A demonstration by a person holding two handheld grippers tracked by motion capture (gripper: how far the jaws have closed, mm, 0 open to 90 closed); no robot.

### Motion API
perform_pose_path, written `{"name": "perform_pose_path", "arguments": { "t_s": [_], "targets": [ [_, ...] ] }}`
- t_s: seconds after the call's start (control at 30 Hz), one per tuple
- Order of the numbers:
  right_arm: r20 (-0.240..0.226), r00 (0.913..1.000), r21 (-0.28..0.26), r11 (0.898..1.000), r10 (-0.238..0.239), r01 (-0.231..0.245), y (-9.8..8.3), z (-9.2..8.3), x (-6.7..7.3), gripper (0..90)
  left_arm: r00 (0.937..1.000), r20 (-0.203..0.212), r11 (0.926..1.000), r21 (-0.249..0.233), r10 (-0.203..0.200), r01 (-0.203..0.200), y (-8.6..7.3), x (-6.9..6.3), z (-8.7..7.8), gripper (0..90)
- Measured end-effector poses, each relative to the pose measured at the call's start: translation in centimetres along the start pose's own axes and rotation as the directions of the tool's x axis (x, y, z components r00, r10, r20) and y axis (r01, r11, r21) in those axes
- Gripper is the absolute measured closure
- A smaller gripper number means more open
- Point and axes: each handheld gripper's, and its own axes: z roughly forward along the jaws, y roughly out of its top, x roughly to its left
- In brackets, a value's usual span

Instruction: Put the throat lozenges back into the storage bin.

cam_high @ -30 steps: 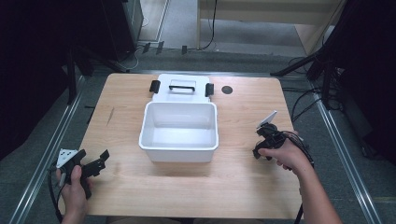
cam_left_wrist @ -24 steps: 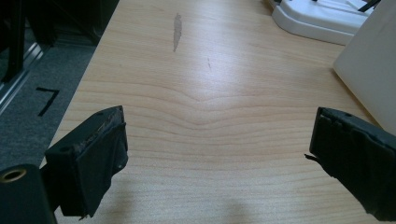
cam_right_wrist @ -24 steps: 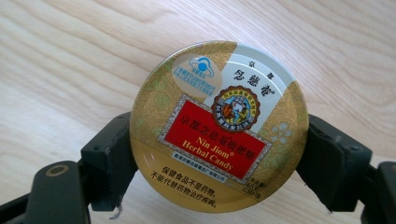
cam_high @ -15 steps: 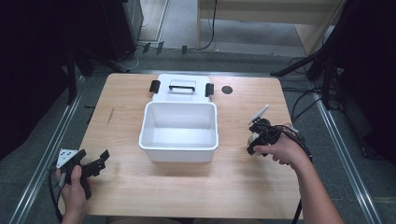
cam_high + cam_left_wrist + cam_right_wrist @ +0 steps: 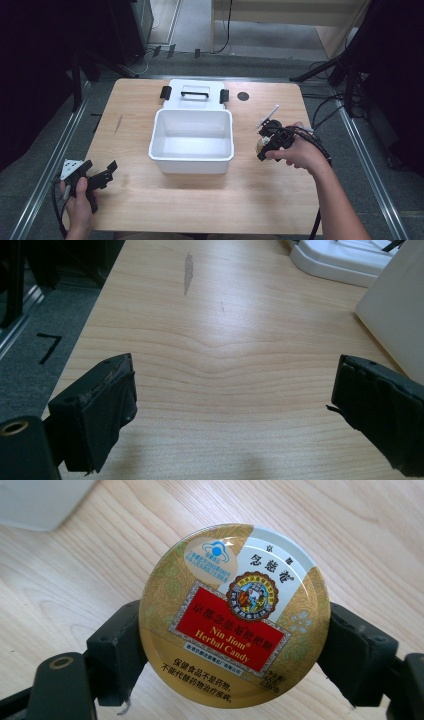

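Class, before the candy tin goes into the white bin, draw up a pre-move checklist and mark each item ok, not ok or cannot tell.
1. Candy tin clamped on both sides by the right gripper: ok.
2. Tin lifted off the table: ok, in the right gripper view wood shows beneath it.
3. White bin open, nothing inside: ok.
4. Lid lying behind the bin, out of the way: ok.
5. Left gripper open, apart from the bin: ok.
6. Tin closed tight: cannot tell.
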Motion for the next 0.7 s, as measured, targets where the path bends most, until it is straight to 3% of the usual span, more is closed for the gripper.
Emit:
{"name": "perform_pose_path", "arguments": {
  "t_s": [0.23, 0.7],
  "targets": [
    [-0.011, 0.9992, 0.000, 0.999, -0.038, 0.038, 1.4, -1.4, 0.9, 20.4, 1.0000, 0.001, 1.0000, 0.004, 0.001, -0.001, 0.0, 0.0, 0.0, 4.8],
    [0.013, 0.9947, -0.005, 0.995, -0.102, 0.102, 3.8, -4.7, 2.3, 20.4, 1.0000, 0.005, 1.0000, 0.004, 0.000, 0.000, 0.0, 0.0, 0.0, 4.8]
  ]
}}
